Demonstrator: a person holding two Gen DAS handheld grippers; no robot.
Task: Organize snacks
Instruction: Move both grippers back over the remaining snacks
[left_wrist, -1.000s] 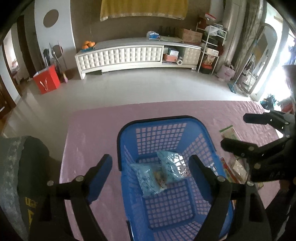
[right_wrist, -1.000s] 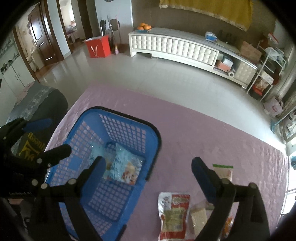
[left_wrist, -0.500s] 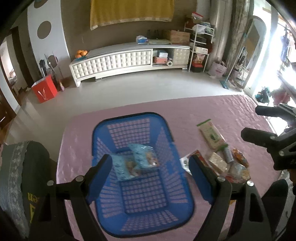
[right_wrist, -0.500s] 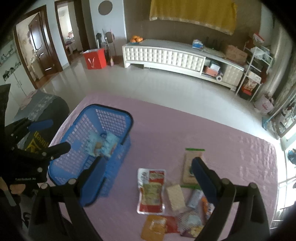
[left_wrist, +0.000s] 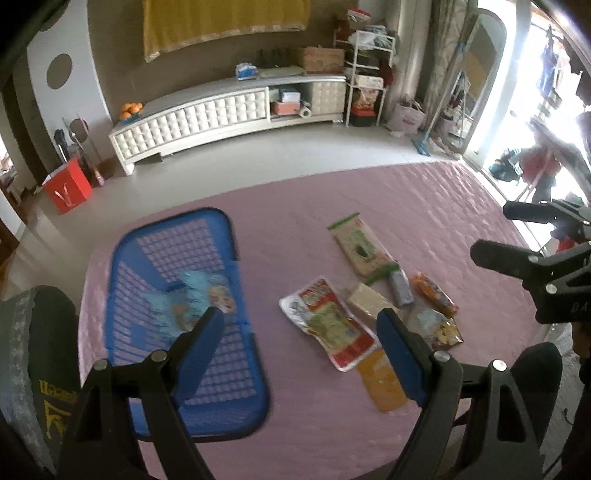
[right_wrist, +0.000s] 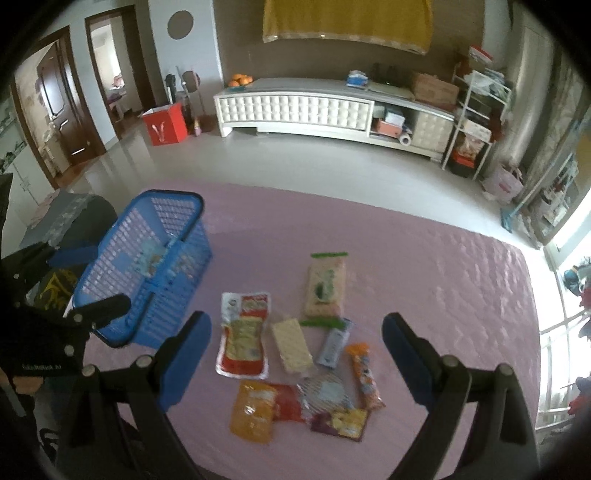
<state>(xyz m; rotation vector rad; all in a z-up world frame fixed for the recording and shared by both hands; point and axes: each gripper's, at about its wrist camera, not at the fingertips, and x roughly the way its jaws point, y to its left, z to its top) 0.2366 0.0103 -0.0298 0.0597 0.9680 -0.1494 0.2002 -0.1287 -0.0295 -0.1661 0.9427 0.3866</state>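
Snacks (right_wrist: 295, 347) loose on cloth; both grippers tilted down, jaws wide, empty

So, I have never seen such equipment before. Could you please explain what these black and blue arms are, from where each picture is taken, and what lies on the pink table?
There is no robot here. A person holds a hand tool in each hand, and each tool ends in two blue-padded fingers. A small wide-angle camera sits on each tool and looks forward along its fingers, so each picture shows its own fingers at the bottom.

One picture comes from the left gripper, the other from the right gripper. Both are open and hold nothing.

On the pink table stands a blue basket with light blue snack packets already inside. Beside it, loose on the cloth, lie more snacks: a red and white pouch, a green-edged packet, a pale cracker pack, an orange stick pack and an orange pouch.
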